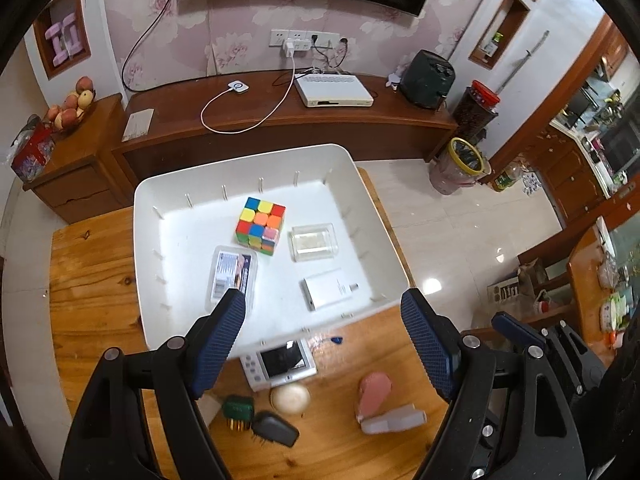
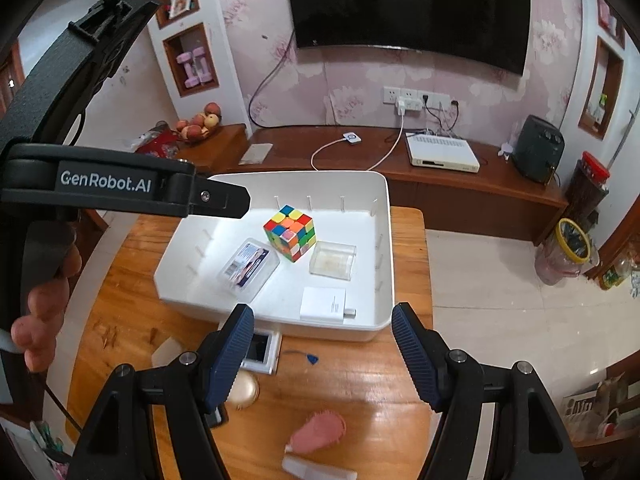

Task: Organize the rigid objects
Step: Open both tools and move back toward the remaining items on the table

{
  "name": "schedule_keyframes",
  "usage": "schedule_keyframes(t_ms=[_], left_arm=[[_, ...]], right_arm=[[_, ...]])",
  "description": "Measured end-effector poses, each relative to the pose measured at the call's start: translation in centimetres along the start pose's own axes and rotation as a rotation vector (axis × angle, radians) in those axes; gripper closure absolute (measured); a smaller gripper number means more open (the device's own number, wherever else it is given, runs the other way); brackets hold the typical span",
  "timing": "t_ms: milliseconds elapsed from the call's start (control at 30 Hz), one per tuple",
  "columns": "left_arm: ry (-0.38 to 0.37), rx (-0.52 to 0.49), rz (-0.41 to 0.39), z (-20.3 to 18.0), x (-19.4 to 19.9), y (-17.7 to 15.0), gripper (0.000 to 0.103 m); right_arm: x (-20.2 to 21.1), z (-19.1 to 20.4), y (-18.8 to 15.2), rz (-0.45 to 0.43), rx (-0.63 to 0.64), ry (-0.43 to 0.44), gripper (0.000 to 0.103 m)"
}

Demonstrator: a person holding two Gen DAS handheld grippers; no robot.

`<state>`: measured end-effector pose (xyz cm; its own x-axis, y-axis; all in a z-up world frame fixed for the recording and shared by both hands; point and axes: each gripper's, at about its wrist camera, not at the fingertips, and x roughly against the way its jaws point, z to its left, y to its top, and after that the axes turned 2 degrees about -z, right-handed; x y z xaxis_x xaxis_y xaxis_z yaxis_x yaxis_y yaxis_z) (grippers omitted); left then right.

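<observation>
White bin (image 1: 168,200) sits far on the wood table (image 1: 92,280), w/ cube (image 1: 261,226), clear box (image 1: 313,242), labelled case (image 1: 233,276) & white pack (image 1: 332,288) inside. Still loose near edge: calculator-like device (image 1: 280,362), pink brush (image 1: 374,394), round compact (image 1: 291,398). Left gripper (image 1: 324,340) & right gripper (image 2: 322,352) both wide, empty. Risks: device sits tight vs bin wall, so a finger could snag the wall; compact may roll.

Both grippers are matte black plastic frames with triangular cut-outs and round silver screws at the pivots. The left gripper (image 1: 324,344) and the right gripper (image 2: 322,354) each carry dark blue ribbed pads on their fingers (image 2: 232,354). At ten o'clock in the right wrist view, the left unit's black body reads "GenRobot.AI" in white.
</observation>
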<state>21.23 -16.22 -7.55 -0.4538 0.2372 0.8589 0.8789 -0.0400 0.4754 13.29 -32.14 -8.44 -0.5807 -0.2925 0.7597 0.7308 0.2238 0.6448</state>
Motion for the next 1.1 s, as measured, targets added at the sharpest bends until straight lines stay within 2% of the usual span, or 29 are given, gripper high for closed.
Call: schedule_keyframes(t_ms=[233, 467, 667, 833, 1100], left_arm=[[0.03, -0.12, 0.015, -1.4, 1.0, -4.2, 0.02], [0.026, -0.165, 0.079, -0.9, -0.6, -8.9, 0.02], [-0.012, -0.187, 0.116, -0.1, -2.6, -12.6, 0.02], [-0.05, -0.262, 0.146, 0.2, -4.6, -15.3, 0.02], [-0.077, -0.347, 0.214, 0.9, -7.9, -17.9, 0.021]], right_arm=[[2.6, 0.9, -3.0, -0.02, 0.082, -0.004, 0.031], [3.2, 1.9, -7.6, -0.012, 0.196, -0.008, 0.031], [1.7, 1.9, -11.8, 0.04, 0.256, -0.003, 0.031], [0.1, 2.1, -14.3, 0.078, 0.282, 0.012, 0.031], [-3.1, 2.4, -17.6, 0.157, 0.32, 0.005, 0.031]])
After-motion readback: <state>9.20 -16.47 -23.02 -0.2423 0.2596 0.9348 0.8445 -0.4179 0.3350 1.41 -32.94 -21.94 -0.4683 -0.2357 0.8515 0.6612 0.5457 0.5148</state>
